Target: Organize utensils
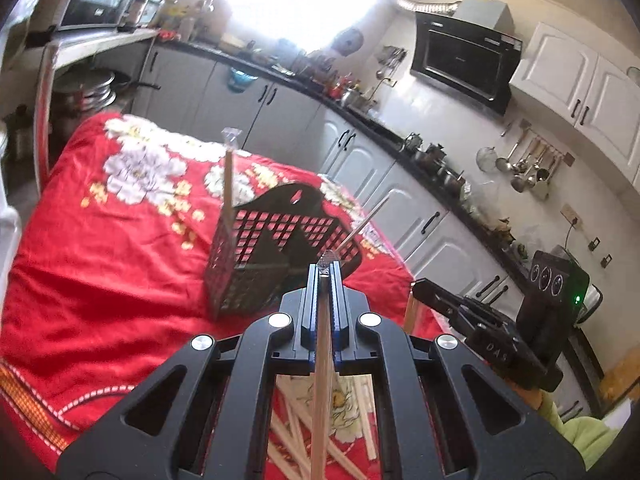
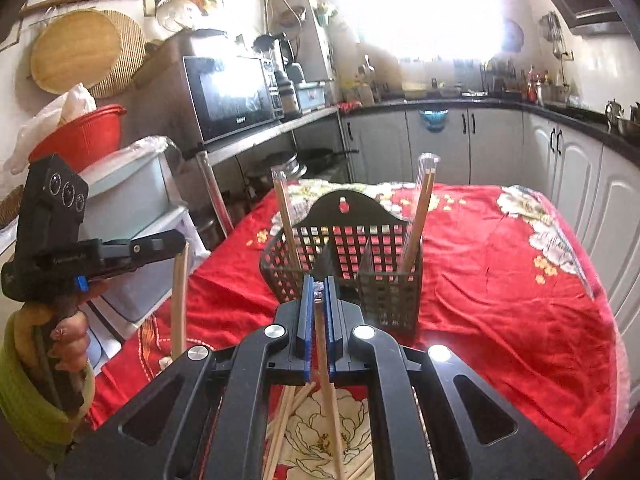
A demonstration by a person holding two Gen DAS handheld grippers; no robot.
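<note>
Two grippers, each pinching one wrapped chopstick.
Left gripper (image 1: 329,270) and right gripper (image 2: 319,286) hide the chopsticks' (image 1: 321,380) lower ends; loose chopsticks (image 2: 296,412) lie half-covered before the black basket (image 2: 384,248).

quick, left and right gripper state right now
left gripper: shut on a chopstick.
right gripper: shut on another chopstick.

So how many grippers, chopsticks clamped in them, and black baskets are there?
Grippers: 2, the left gripper and the right gripper
Clamped chopsticks: 2, the left chopstick and the right chopstick
Black basket: 1
Total: 5
</note>
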